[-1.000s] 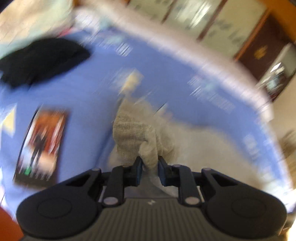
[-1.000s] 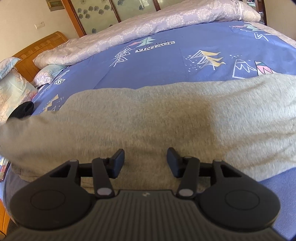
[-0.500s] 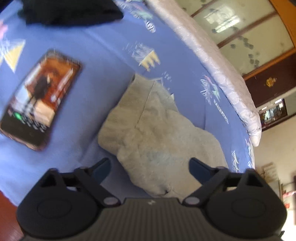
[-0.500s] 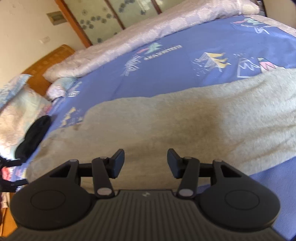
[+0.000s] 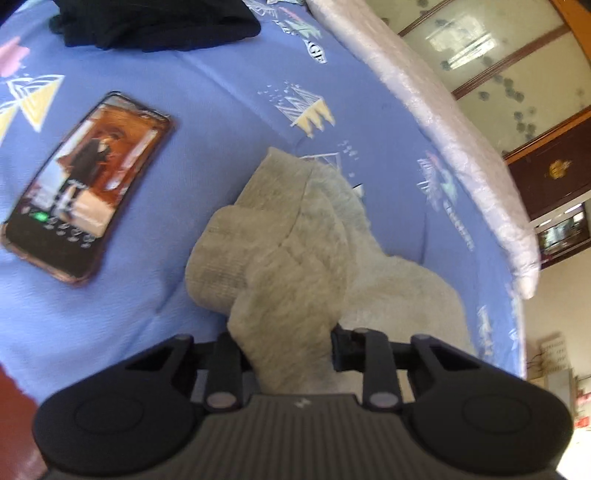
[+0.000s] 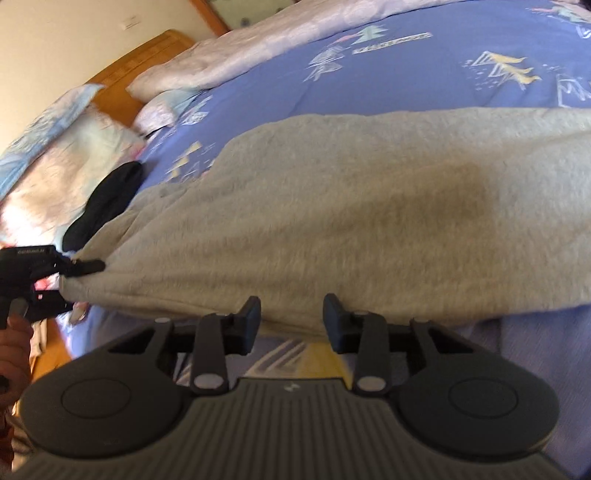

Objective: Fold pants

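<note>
The grey pants point(image 6: 369, 214) lie spread across the blue patterned bedspread point(image 6: 424, 74), running from the near left corner of the bed out past the right edge of view, with their lower hem close to the near edge of the mattress. Taking the pants as the landmark, the left gripper point(image 5: 288, 350) is at their end by the ribbed cuff point(image 5: 218, 266), and a bunched fold of grey cloth sits squeezed between its jaws, which are closing on it; the cloth fills the gap from side to side. From the other side the same tool point(image 6: 40, 284) shows at the far left tip of the pants, a black finger laid over the corner of the fabric, with the person's hand point(image 6: 13, 350) just below it.

The right gripper point(image 6: 291, 317) hovers at the near hem of the pants, about midway along. Its jaws are partly apart and narrowing, and the hem lies just beyond the fingertips; whether the cloth is between the pads I cannot tell, and nothing looks pinched.

Left of the cuff, well apart from the pants, a phone point(image 5: 85, 188) with a lit screen lies flat on the bedspread. Beyond it, farther from the pants, a black garment point(image 5: 155, 22) sits in a heap. Past the pants a pale quilt point(image 6: 266, 48) runs along the far side, with pillows point(image 6: 59, 147) by the wooden headboard point(image 6: 136, 70)
</note>
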